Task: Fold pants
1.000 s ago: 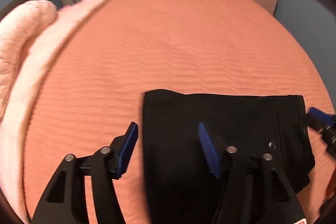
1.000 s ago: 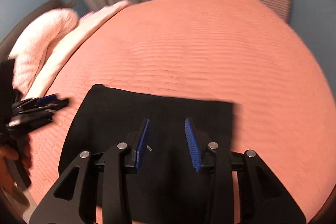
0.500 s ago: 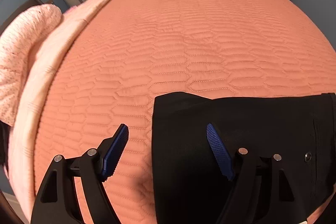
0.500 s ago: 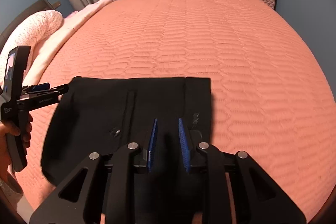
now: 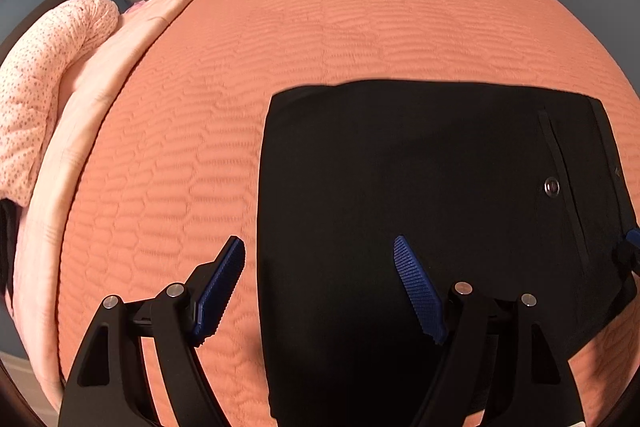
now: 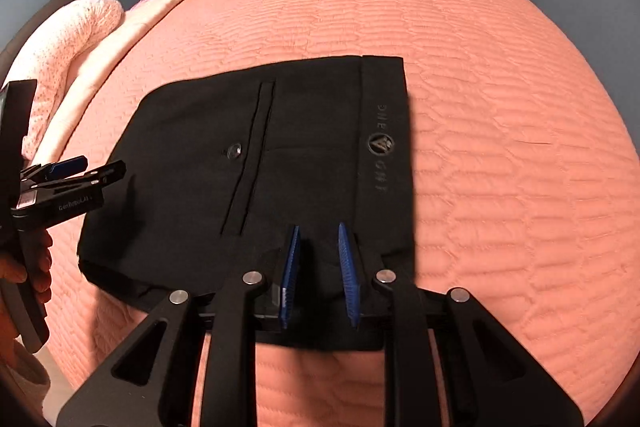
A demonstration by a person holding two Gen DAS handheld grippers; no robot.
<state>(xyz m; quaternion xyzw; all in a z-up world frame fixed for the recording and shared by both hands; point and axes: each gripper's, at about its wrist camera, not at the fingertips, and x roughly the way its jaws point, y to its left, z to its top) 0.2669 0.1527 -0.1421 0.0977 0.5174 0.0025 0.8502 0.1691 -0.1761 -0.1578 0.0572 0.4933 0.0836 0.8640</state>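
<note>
Spread on an orange quilt [image 6: 500,75], folded black pants [image 6: 280,155] look nearly done; left gripper [image 5: 320,267] gapes wide and empty, right gripper [image 6: 318,247] slightly parted, holding nothing—smoothing probably follows.

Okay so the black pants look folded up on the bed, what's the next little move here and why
Probably pull both grippers back and leave it. The pants lie flat as a compact rectangle on the orange bedspread, waistband squared at one end. The left gripper is open, the right gripper has a narrow gap, neither visibly pinching cloth.
</note>
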